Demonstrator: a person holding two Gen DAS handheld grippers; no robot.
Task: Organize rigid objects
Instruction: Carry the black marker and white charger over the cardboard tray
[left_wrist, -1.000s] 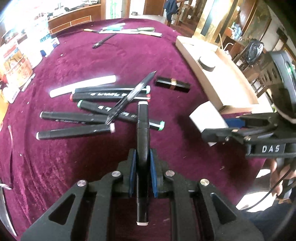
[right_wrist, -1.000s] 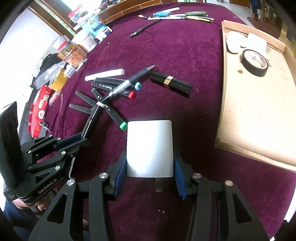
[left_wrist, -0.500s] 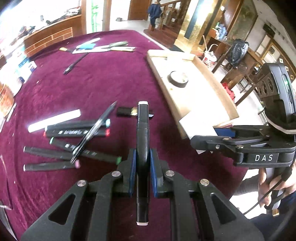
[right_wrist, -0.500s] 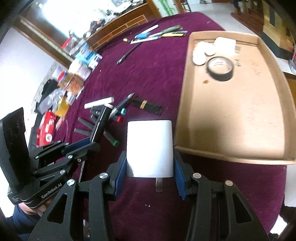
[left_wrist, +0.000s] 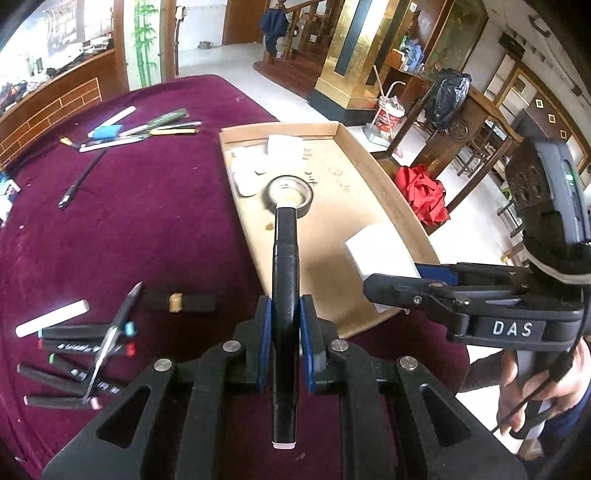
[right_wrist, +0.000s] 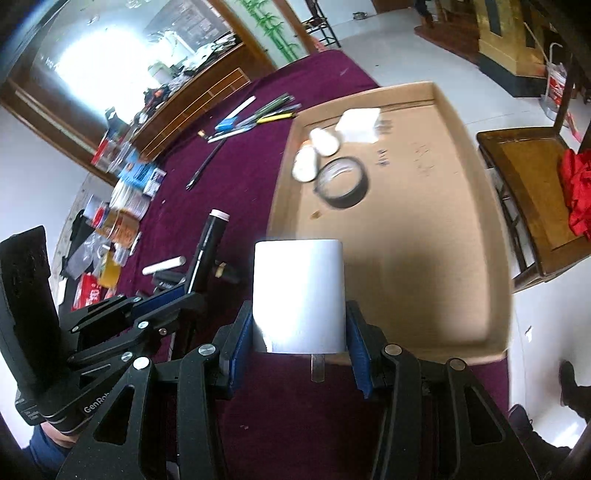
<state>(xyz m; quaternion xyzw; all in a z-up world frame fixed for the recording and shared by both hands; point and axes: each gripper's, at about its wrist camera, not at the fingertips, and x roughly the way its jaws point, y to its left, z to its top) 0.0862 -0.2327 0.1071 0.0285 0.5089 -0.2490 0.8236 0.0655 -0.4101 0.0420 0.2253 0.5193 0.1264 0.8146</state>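
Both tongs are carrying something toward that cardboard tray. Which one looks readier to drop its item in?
Probably the right. The right tongs hold the white block already over the tray, bare cardboard beneath. The left tongs grip a marker still mostly over the cloth beside the tray's edge.

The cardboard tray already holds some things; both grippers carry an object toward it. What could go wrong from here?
1. The white block in the right gripper is wide; released high, it may tumble onto the tape roll.
2. The black marker in the left gripper is round and may roll across the cardboard tray floor.
3. Both grippers are close together near the tray's front edge and could collide.
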